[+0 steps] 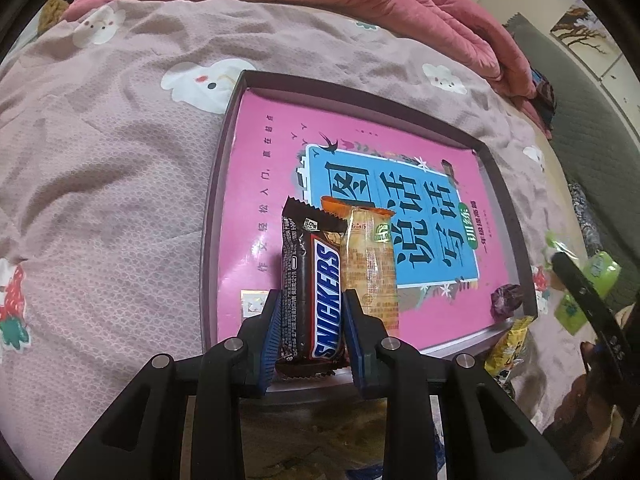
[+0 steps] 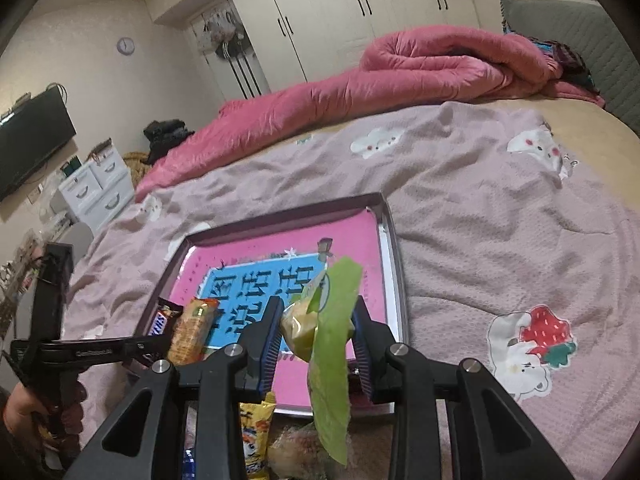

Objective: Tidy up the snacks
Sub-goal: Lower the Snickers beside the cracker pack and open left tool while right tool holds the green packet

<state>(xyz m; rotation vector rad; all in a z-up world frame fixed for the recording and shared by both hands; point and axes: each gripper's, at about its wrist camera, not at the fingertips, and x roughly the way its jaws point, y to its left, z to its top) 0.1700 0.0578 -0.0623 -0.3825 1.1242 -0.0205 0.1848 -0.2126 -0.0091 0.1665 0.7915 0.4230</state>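
The left tongs [image 1: 309, 334] were closed narrow on a Snickers bar [image 1: 311, 292], the blue pads pressing its two long sides, the bar pointing away from them over the near edge of a shallow tray [image 1: 224, 160]. Just to the right of the bar, touching it, an orange cracker packet [image 1: 370, 256] lay in the tray on a pink book cover [image 1: 276, 152] that lined the bottom. Further right of these tongs, at the tray's near corner, sat a small dark purple wrapped sweet [image 1: 506, 300].

The right tongs [image 2: 316, 336] were clamped on a green-wrapped snack [image 2: 330, 344], its yellowish contents between the pads and the green wrapper hanging down below them, above the tray's near edge. Beneath these tongs, outside the tray, lay a yellow snack packet [image 2: 256, 436]. The tray rested on a bed [image 2: 500, 220] with a pale pink printed cover, ahead of both tongs.
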